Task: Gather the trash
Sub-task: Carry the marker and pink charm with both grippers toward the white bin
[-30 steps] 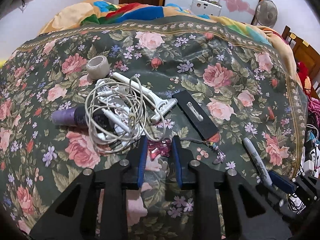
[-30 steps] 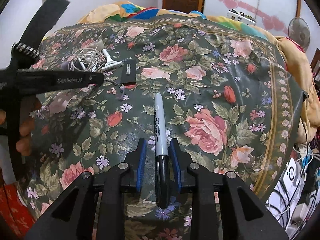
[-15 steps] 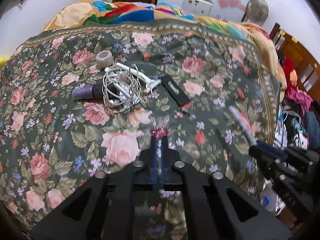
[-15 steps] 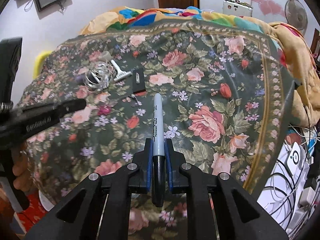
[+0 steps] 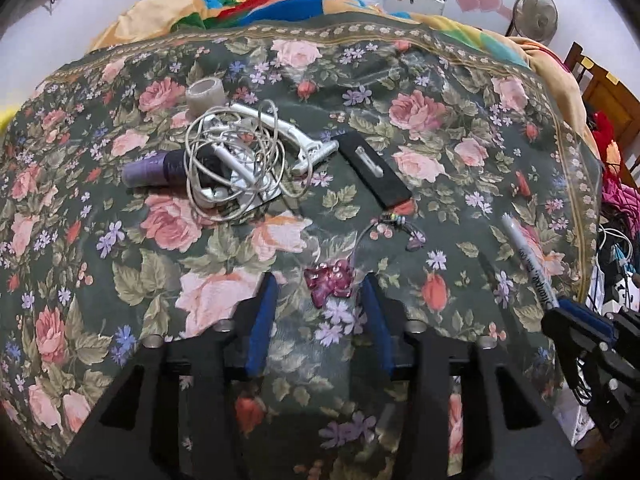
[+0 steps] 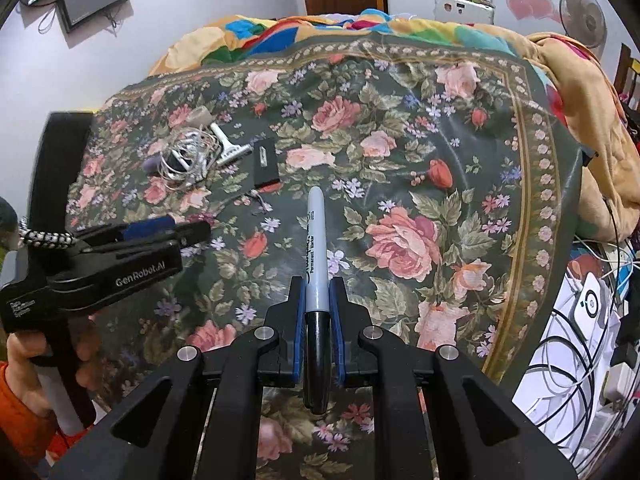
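Note:
My left gripper point(image 5: 318, 292) is open, its jaws on either side of a crumpled pink wrapper point(image 5: 330, 282) that lies on the floral cloth point(image 5: 440, 184). My right gripper point(image 6: 317, 294) is shut on a grey marker with a black cap point(image 6: 316, 264) and holds it above the cloth. The marker also shows at the right in the left wrist view point(image 5: 528, 264). The left gripper appears at the left of the right wrist view point(image 6: 160, 232).
A pile further back holds tangled white earphones point(image 5: 236, 168), a white razor point(image 5: 296, 136), a purple tube point(image 5: 148, 170) and a tape roll point(image 5: 206, 96). A black flat case point(image 5: 374, 170) and a beaded string point(image 5: 396, 226) lie nearby. Cables and chargers point(image 6: 592, 320) crowd the right.
The left gripper was shut on the pink wrapper half a second ago and has opened; the wrapper now lies on the cloth. The right gripper closed on the marker and lifted it.

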Demonstrator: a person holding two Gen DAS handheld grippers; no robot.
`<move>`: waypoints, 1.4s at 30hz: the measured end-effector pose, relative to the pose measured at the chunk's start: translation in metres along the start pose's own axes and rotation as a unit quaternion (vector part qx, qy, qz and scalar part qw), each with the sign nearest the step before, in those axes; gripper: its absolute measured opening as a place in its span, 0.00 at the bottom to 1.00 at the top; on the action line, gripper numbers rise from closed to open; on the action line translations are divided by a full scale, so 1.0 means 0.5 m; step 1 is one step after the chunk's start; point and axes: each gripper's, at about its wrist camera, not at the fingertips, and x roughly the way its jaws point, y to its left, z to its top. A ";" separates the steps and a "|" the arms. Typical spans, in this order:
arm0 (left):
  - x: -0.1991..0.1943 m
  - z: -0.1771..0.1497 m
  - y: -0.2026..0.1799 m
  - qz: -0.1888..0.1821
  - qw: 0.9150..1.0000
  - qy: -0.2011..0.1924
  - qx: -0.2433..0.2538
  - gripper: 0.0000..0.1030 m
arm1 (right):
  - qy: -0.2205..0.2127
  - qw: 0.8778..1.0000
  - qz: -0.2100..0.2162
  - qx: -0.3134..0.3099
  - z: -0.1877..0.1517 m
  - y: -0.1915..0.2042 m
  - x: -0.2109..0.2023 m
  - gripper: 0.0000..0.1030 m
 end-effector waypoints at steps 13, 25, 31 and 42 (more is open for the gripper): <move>-0.114 -0.021 -0.005 -0.006 1.000 -0.017 0.009 0.19 | -0.011 1.000 0.001 0.001 0.011 0.008 -0.041 0.11; -0.427 -0.072 0.074 0.001 0.995 -0.095 -0.029 0.19 | -0.076 0.996 0.023 -0.031 0.032 0.115 -0.239 0.11; -0.574 -0.141 0.145 0.027 0.990 -0.127 -0.052 0.19 | -0.108 0.991 0.048 -0.057 0.018 0.207 -0.339 0.11; -0.766 -0.327 0.305 0.088 0.978 -0.160 -0.103 0.19 | -0.129 0.979 0.099 -0.122 -0.046 0.402 -0.435 0.11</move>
